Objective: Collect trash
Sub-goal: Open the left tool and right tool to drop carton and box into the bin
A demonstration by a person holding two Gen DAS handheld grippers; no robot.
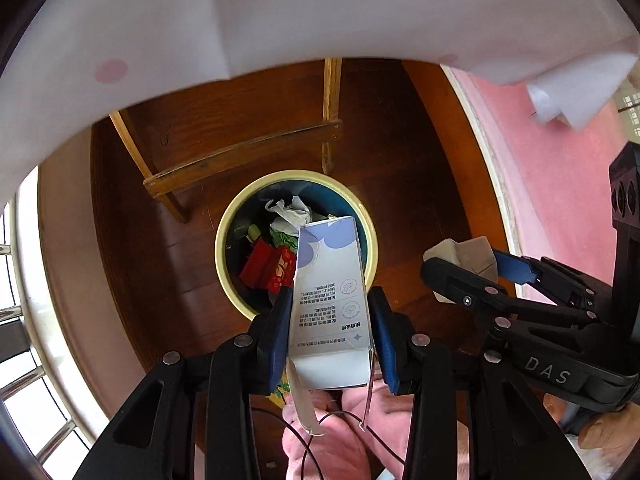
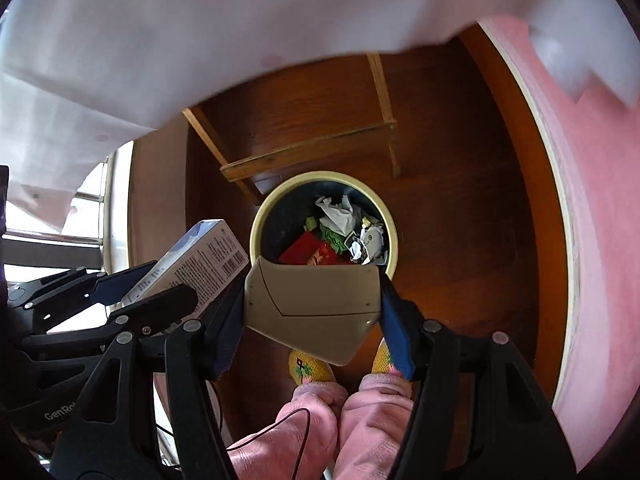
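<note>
Blue-white carton [image 1: 330,304]: clamped between the two blue pads of the left gripper [image 1: 331,332]; long axis runs toward 12 o'clock, far end over the near rim of the bin; near end open, flap hanging loose. Printed text faces the left wrist camera. In the right wrist view the same carton [image 2: 200,264] sits at 9 o'clock, barcode side showing.

Beige folded carton [image 2: 312,308]: held crosswise in the right gripper [image 2: 314,320], pads pressing both ends; its far edge overlaps the bin's near rim. From the left wrist view it [image 1: 464,258] lies at 3 o'clock, well clear of the bin mouth.

Left gripper: narrow, closed on the blue-white carton.

Right gripper: fairly wide, closed on the beige folded carton.

Bin [image 1: 224,236]: round, cream rim, dark teal inside, standing on the floor at centre; in the right wrist view [image 2: 258,220] also central.

Bin contents: crumpled white paper [image 1: 290,212] at 12 o'clock, red wrappers [image 1: 268,266] at 7 o'clock, green scraps between.

Floor [image 1: 400,152]: dark brown wood.

Wooden frame [image 1: 240,156]: light wood legs and crossbar, just beyond the bin at 11 o'clock.

White cloth [image 1: 280,12]: hangs across the top of both views.

Pink wall [image 1: 560,184]: at 3 o'clock.

Pink trouser legs [image 2: 332,428]: at 6 o'clock, yellow slippers [image 2: 310,368] below the beige folded carton.
</note>
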